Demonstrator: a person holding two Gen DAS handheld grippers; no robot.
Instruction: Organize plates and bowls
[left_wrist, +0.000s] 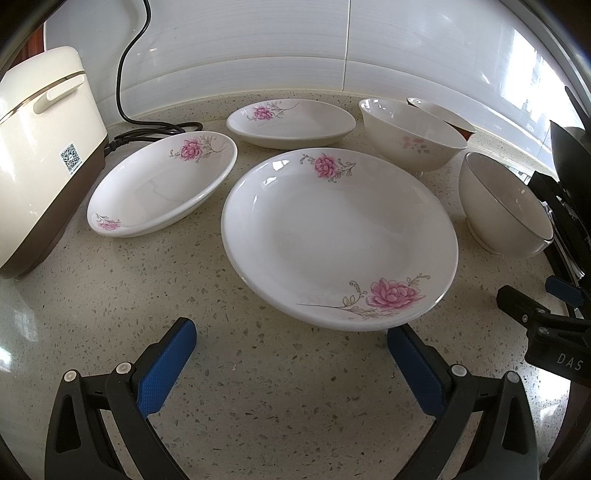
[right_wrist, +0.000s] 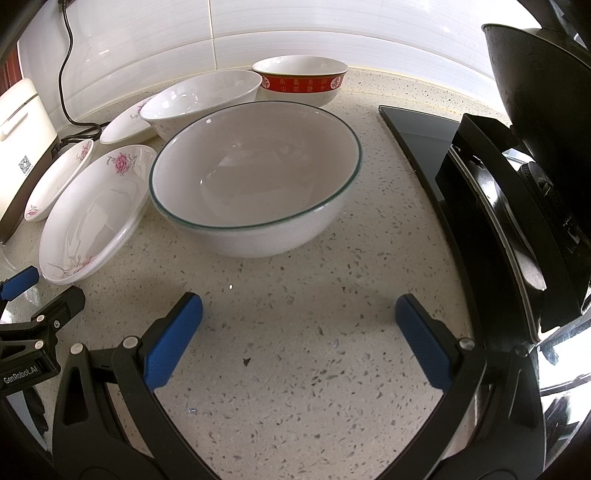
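**Three plates and three bowls standing upright on the speckled counter**

You are holding the left hand-held gripper spread wide and empty, hovering just short of the near rim of the nearest floral plate. Every dish is sitting mouth-up; being round, none is showing a long axis.

You are working on a speckled stone counter backed by white wall tiles, with a cream rice cooker at the far left and a black cooktop on the right.

Three floral plates are lying left of three bowls: the green-rimmed bowl nearest, a white bowl behind it, and a red-banded bowl farthest. Your right hand-held gripper is also gaping, holding nothing, near that green-rimmed bowl.
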